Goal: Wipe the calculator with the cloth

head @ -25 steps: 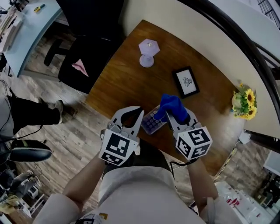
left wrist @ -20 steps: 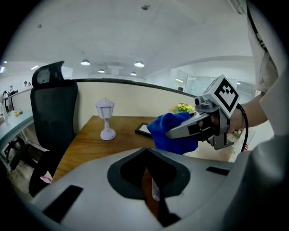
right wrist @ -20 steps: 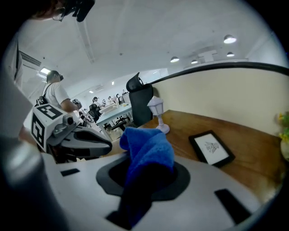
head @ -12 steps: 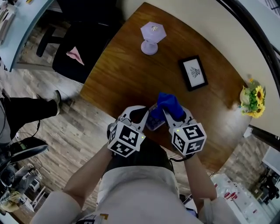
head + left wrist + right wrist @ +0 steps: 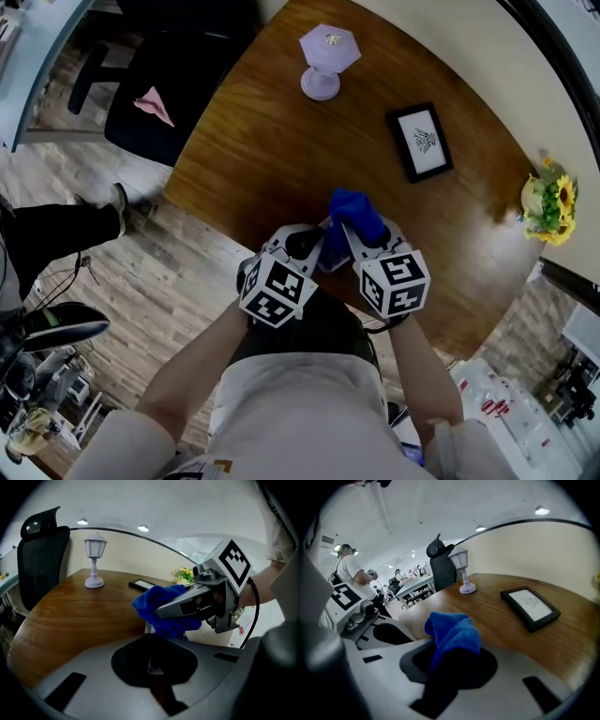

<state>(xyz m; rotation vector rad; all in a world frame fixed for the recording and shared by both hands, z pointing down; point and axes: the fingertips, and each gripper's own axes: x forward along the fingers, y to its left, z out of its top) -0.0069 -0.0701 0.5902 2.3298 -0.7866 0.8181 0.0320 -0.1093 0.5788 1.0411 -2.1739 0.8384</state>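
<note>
The calculator (image 5: 328, 253) is clamped in the closed left gripper (image 5: 306, 247) at the table's (image 5: 272, 141) near edge. The cloth (image 5: 354, 212) is pinched by the right gripper (image 5: 362, 236) and laid against the calculator. Wiping appears to be under way and is judged unfinished.

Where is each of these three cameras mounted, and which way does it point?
Head view: on the person's head, looking steeply down at the table; shows arms, left claw, right claw.
Left claw view: rides the left claw, faces across the table toward the lamp; shows its jaws shut on the calculator.
Right claw view: rides the right claw, faces the frame; shows its jaws shut on the cloth.
Shared: both claw views see the lamp, and each sees the other claw.
</note>
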